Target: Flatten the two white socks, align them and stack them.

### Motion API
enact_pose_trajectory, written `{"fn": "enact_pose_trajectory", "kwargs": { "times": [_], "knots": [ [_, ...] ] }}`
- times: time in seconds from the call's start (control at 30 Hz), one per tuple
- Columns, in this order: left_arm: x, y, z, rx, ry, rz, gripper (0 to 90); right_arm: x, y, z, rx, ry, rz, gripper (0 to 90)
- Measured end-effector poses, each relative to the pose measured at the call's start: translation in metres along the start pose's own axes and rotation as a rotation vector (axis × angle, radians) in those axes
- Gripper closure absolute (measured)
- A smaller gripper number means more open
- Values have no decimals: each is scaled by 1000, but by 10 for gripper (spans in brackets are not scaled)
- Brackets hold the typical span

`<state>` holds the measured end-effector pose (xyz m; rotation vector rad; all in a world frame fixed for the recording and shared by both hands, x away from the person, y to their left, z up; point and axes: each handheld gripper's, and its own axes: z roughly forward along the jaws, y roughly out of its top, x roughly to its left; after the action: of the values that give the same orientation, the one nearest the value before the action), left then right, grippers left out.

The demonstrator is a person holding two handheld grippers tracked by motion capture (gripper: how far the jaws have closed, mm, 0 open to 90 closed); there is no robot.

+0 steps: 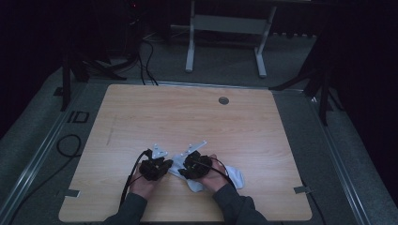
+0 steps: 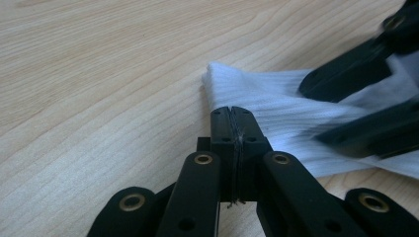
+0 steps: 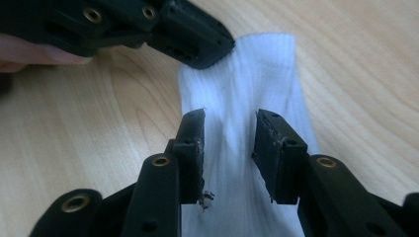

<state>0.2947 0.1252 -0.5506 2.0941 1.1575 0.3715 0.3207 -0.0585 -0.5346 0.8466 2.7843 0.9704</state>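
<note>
Two grippers meet over a white sock (image 1: 234, 177) lying left-right: left gripper (image 2: 231, 118) closed empty, right gripper (image 3: 228, 143) parted astride it.

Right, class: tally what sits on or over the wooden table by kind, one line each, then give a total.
White socks: 1, the sock lying on the table.
Black grippers: 2, the left gripper and the right gripper.
Total: 3
</note>
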Motion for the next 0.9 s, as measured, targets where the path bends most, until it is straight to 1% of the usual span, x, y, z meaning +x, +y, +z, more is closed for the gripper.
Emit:
{"fn": "enact_pose_trajectory", "kwargs": {
  "times": [0.13, 0.27, 0.4, 0.47, 0.63, 0.73, 0.8, 0.87, 0.9],
  "knots": [
    [-1, 0, 0, 5, 6, 7, 892, -5, -3, -17, -30, -9, 5, 629],
    [-1, 0, 0, 8, 11, 7, 892, -14, -8, -35, -63, -29, 33, 631],
    [-1, 1, 0, 8, 12, 4, 892, -22, -15, -49, -60, -63, 31, 635],
    [-2, 1, 0, 8, 13, 5, 893, -26, -19, -56, -61, -77, 37, 637],
    [-4, 1, 0, 12, 27, 18, 894, -37, -34, -72, -58, -115, 71, 650],
    [-4, 1, 0, 14, 29, 22, 894, -42, -44, -77, -46, -137, 91, 672],
    [-4, 1, 0, 18, 29, 24, 894, -45, -50, -79, -36, -147, 108, 673],
    [-4, 1, 0, 18, 29, 24, 894, -47, -56, -78, -25, -168, 122, 668],
    [-4, 1, 0, 19, 29, 24, 894, -48, -59, -78, -20, -167, 131, 660]
  ]
}}
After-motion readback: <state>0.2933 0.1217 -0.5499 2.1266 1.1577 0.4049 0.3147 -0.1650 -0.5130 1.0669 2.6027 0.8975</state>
